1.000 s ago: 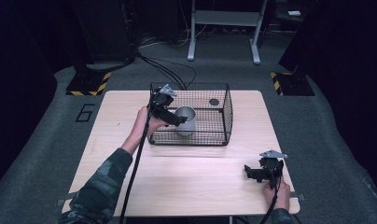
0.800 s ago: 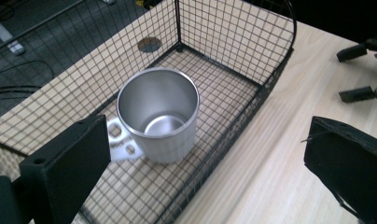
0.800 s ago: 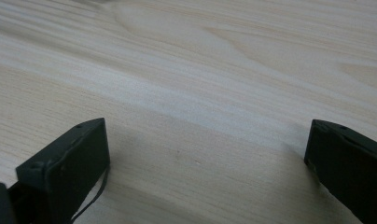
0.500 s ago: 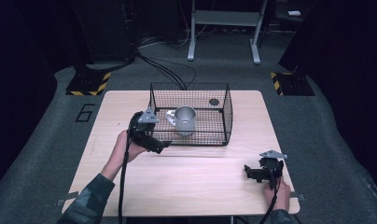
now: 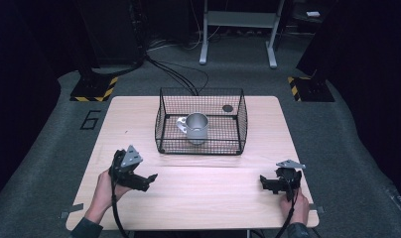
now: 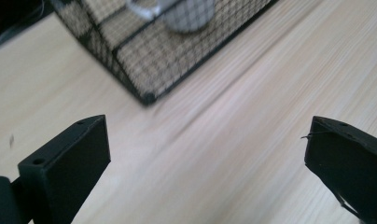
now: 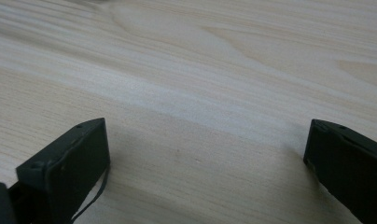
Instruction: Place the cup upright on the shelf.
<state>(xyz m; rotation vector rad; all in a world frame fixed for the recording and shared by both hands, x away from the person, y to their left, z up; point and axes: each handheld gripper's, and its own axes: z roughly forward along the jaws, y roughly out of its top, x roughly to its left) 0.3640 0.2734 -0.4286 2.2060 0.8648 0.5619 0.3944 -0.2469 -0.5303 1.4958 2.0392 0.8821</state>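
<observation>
A black wire basket (image 5: 201,121) stands at the back middle of the wooden table (image 5: 198,198). Inside it a grey metal cup (image 5: 196,127) stands upright; the cup (image 6: 184,16) and the basket's corner (image 6: 144,95) appear at the top of the left gripper view. My left gripper (image 5: 148,179) is held low over the table's front left, open, jaws wide apart with nothing between them (image 6: 205,154). My right gripper (image 5: 264,182) rests at the front right, open over bare wood (image 7: 205,158).
A small dark disc (image 5: 228,108) lies on the basket's floor at the back right. Cables (image 5: 178,74) run across the floor behind the table. Floor stands with yellow-black bases (image 5: 94,91) flank the table's far corners.
My left gripper has drawn back from the basket to the table's front left, leaving the cup inside. The right gripper has stayed in place.
</observation>
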